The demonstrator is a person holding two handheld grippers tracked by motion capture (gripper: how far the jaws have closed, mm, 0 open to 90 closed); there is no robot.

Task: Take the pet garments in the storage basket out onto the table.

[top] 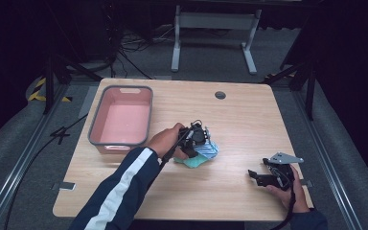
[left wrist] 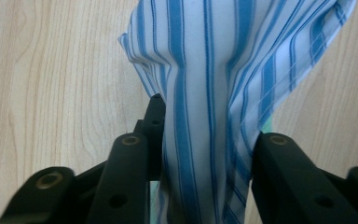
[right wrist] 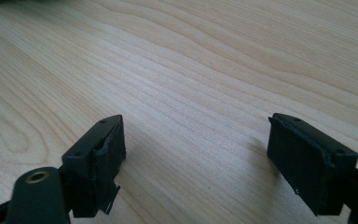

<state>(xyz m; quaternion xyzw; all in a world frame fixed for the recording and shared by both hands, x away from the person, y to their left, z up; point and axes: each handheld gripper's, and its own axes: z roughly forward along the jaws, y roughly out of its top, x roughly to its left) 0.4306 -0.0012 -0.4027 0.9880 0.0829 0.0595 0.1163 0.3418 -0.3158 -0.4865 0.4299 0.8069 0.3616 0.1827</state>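
Observation:
My left gripper (top: 199,136) is at the middle of the table, pointing down, shut on a bunched blue-and-white striped cloth (top: 211,149). In the left gripper view the striped cloth (left wrist: 205,56) fills the gap between the two black jaws of the left gripper (left wrist: 209,121) and narrows where they pinch it. It rests on a teal cloth (top: 191,162) lying on the wood, a sliver of which shows as the teal cloth (left wrist: 270,125) beside the right jaw. My right gripper (top: 255,176) sits low at the front right; in its own view the right gripper (right wrist: 196,135) stands open over bare wood.
A pink bin with a grey rim (top: 95,120) stands at the table's back left, nothing showing inside. A round cable hole (top: 220,95) is near the far edge. A sleeve with a white stripe (top: 124,187) crosses the front left. Bare wood (top: 249,129) lies between the two grippers.

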